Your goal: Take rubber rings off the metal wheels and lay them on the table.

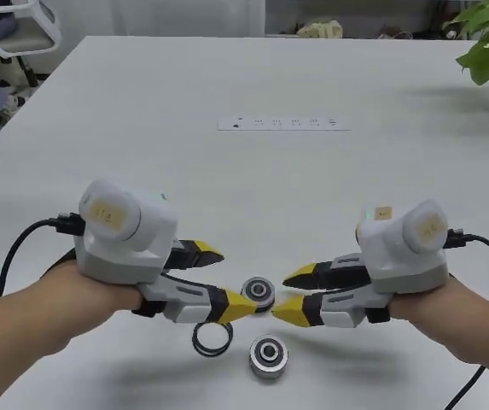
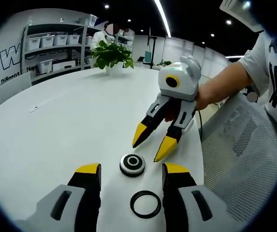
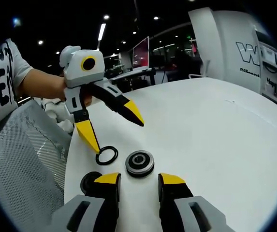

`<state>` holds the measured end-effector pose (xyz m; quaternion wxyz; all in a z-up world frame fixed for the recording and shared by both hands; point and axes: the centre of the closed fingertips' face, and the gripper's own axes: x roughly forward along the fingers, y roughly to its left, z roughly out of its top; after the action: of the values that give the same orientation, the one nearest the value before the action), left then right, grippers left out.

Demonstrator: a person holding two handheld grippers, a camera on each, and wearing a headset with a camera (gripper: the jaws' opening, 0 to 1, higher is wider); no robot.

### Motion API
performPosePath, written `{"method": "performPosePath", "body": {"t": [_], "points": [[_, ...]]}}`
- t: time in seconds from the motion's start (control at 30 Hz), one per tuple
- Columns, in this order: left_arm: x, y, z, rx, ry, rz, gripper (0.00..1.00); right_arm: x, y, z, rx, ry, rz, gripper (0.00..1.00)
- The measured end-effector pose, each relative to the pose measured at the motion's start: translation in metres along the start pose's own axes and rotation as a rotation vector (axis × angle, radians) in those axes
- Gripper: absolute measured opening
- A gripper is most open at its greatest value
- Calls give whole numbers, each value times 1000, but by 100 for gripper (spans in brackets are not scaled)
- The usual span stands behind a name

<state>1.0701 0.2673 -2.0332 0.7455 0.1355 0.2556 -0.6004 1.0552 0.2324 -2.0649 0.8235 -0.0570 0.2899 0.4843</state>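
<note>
While both grippers face each other low over the table (image 1: 270, 188), we see a metal wheel (image 1: 258, 290) lying flat between their yellow tips, apparently touching neither. The left gripper (image 1: 229, 280) has its jaws spread wide and holds nothing; the right gripper (image 1: 282, 294) is parted less (also empty). A loose black rubber ring (image 1: 212, 338) lies on the table just beside the left gripper's lower jaw, with a second wheel (image 1: 268, 355) near it.

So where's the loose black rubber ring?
In the head view the black rubber ring lies flat on the white table, just below the open left gripper and up and to the left of the nearer silver metal wheel.
</note>
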Motion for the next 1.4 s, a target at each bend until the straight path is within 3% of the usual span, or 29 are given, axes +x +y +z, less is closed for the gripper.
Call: {"method": "performPosePath", "body": {"t": [0.8, 1.4], "points": [[19, -5, -7, 23, 41, -51, 28, 0, 0, -1, 20, -5, 1, 29], [30, -4, -9, 57, 75, -57, 20, -1, -1, -3, 25, -1, -1, 28]]}}
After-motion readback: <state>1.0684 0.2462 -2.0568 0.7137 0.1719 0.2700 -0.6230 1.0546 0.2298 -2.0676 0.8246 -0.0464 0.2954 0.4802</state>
